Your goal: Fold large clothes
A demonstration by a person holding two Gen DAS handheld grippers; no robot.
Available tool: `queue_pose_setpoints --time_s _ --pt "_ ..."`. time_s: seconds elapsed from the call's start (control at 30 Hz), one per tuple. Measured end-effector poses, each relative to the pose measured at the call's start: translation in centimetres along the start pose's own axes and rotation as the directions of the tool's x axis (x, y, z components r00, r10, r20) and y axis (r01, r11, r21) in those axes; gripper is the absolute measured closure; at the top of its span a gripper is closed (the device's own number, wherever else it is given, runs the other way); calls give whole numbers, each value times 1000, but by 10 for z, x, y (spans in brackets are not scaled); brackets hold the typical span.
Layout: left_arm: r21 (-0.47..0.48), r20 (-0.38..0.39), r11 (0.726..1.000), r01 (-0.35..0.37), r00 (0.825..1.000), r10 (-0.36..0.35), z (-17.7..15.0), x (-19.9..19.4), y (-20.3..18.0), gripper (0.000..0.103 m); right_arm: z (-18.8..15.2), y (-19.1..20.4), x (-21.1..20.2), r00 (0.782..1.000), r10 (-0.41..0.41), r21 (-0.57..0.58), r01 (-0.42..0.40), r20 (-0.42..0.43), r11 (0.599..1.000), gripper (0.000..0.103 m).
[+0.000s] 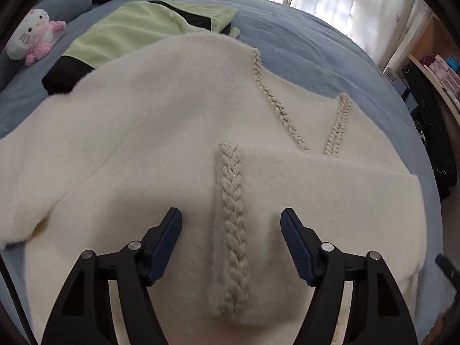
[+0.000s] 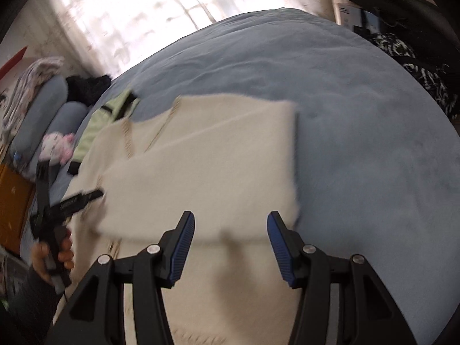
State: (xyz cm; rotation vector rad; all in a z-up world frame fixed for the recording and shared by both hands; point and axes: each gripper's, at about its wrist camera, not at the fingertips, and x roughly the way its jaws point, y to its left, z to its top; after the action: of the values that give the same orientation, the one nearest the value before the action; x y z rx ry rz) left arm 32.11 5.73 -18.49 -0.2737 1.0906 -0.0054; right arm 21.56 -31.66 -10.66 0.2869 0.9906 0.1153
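Note:
A large cream fuzzy garment [image 1: 138,132] with braided trim [image 1: 233,224] lies spread on the blue bed [image 1: 316,57]. Its right sleeve is folded across the body [image 1: 330,189]. My left gripper [image 1: 231,218] is open just above the garment, its fingers either side of the braided trim, holding nothing. In the right wrist view the garment [image 2: 207,166] shows blurred, with the folded sleeve on top. My right gripper [image 2: 230,221] is open and empty above the folded sleeve's near edge. The left gripper [image 2: 69,201] shows there at the left, held by a hand.
A green and black garment [image 1: 129,28] lies folded beyond the cream one. A pink and white plush toy [image 1: 34,37] and blue pillows [image 2: 49,106] sit at the bed's left. Shelves with boxes [image 1: 440,69] stand at the right. Bare blue bedding [image 2: 359,143] spreads right of the garment.

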Motion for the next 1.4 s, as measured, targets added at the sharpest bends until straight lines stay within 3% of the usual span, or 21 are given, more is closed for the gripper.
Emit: queue_pose_setpoints --time_s 0.13,0.17,0.23,0.3,0.37,0.43,0.47,0.53,0.63,0.7,0.77,0.87,1.0,1.1,1.23,1.4 --pt "50 -5 999 -20 1000 20 12 7 -8 37 41 -31 34 1000 -13 91 14 -14 996 50" --pt "69 -2 997 -34 999 34 13 7 -12 46 48 -36 42 1000 -18 98 20 -22 995 50" --pt "107 7 992 -62 998 62 20 8 -20 83 61 -44 64 999 -21 110 26 -47 994 50" --pt "121 10 989 -81 997 80 21 6 -25 90 70 -50 86 996 -14 130 25 -85 991 50" --pt "129 52 987 -96 995 90 25 -1 -31 92 73 -56 101 996 0 162 15 -95 987 50" --pt "137 93 985 -107 991 94 28 -9 -34 93 75 -58 106 997 14 174 -2 -70 985 65" --pt "135 116 985 -105 989 90 31 -13 -37 94 75 -55 105 998 -3 163 12 -57 987 78" --pt "124 155 988 -89 986 69 39 -18 -40 94 79 -56 96 1000 2 155 -1 -6 988 85" --pt "115 172 990 -81 983 60 44 -9 -42 94 74 -60 97 1000 -16 167 12 24 986 85" --pt "113 101 988 -104 990 93 42 16 -39 91 71 -60 107 999 -48 145 49 -11 988 83" --pt "105 90 990 -97 992 88 37 25 -34 89 72 -56 103 998 -63 135 65 -18 989 79" --pt "87 93 993 -73 994 65 33 17 -26 84 76 -48 92 994 -100 104 103 -36 989 77" --pt "47 74 995 -83 994 80 31 -1 -14 80 72 -33 63 984 -178 26 178 26 984 76" --pt "21 123 989 -149 982 146 26 -21 -8 80 62 -21 44 985 -166 4 166 45 986 76" --pt "75 165 992 -101 982 87 10 -47 -26 80 45 3 36 991 -128 8 128 28 992 76" --pt "138 151 989 -48 988 27 -16 -55 -64 80 16 65 45 999 -35 -67 35 -4 997 76"
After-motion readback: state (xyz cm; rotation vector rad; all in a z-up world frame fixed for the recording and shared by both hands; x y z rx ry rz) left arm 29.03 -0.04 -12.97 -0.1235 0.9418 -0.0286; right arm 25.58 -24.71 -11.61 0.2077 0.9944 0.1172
